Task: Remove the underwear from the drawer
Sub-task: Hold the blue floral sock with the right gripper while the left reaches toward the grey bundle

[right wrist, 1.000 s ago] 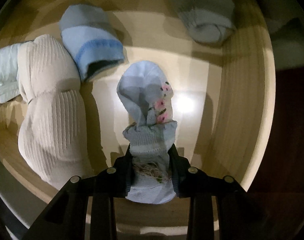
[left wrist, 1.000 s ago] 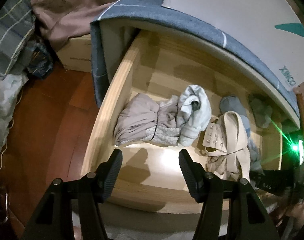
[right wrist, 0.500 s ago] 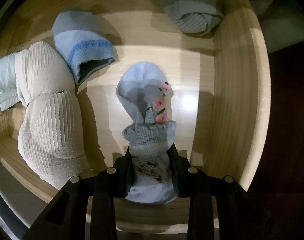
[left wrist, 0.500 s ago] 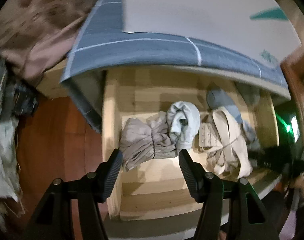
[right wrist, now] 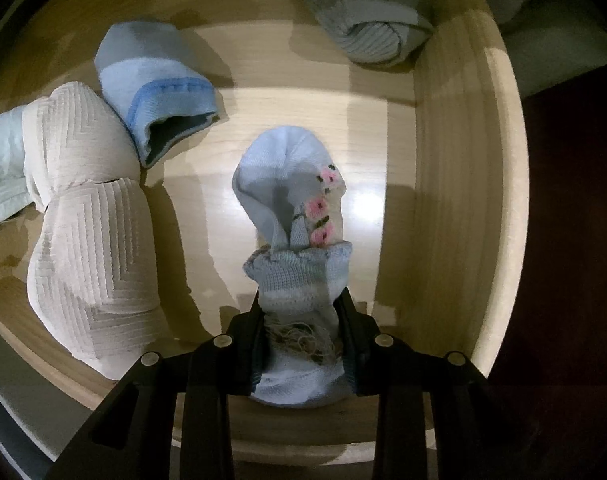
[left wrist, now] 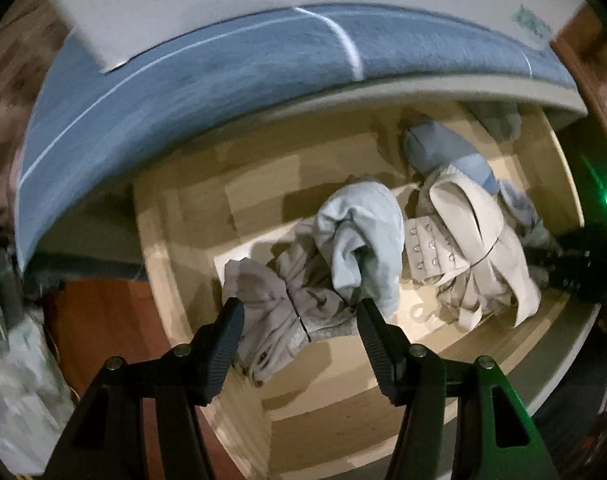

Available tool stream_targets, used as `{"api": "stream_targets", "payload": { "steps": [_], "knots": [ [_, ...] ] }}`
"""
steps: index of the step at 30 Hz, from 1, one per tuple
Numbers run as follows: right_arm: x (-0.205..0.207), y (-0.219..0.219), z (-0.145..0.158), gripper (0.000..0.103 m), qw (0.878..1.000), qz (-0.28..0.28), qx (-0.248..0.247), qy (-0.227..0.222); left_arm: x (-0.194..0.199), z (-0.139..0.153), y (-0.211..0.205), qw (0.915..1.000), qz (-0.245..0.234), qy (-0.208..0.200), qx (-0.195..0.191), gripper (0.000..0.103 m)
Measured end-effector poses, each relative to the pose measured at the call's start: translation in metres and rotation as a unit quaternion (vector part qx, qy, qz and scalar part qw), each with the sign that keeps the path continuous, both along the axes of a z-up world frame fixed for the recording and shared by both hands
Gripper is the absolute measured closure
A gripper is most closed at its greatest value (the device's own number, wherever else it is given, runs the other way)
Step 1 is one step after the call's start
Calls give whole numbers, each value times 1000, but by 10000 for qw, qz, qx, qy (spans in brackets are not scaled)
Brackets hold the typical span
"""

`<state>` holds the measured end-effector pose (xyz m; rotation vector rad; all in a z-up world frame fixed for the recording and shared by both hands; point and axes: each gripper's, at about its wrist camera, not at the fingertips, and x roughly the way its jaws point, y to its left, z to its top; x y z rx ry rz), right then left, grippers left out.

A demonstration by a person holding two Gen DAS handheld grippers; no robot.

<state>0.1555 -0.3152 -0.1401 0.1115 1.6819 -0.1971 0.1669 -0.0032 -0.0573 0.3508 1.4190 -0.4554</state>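
Already the left claw [left wrist: 299,316] hangs wide open with nothing between its pads, pointing down over the near left part of the wooden drawer [left wrist: 175,216]. Directly under its gap lies a crumpled grey garment [left wrist: 271,312], and just beyond the right-hand finger sits a pale blue roll [left wrist: 359,240], touching the grey piece. Further right of that claw a beige bra [left wrist: 471,248] sprawls with its hook strip loose.

Closing here could pinch both the grey piece and the blue roll, since they overlap; a lift might then drag the neighbour over the rim. The view is blurred, so the aim may be off.

Over at the right claw [right wrist: 299,320], the pads are closed narrowly on a pale blue sock with pink flowers [right wrist: 291,208], whose toe stands ahead of the fingers above the drawer floor [right wrist: 367,128]. Only its cuff is pinched, so it may slip. It also looks like a sock rather than underwear, which could be the wrong item.
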Motion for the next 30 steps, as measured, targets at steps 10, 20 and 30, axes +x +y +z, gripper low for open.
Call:
{"api": "stream_targets", "payload": {
  "steps": [10,20,30],
  "knots": [
    [1,11,-2,74,9999,-84,-51,-54,10,-29,-17,9982,-362,317,356,38],
    [0,12,-1,74,10000,-35,-52,-77,-6,-40,-21,9964,-102,799,280,34],
    [2,9,5,74,9999,-9,16,-115,-19,-45,-3,9820,1395,1269,-17,34]
  ]
}}
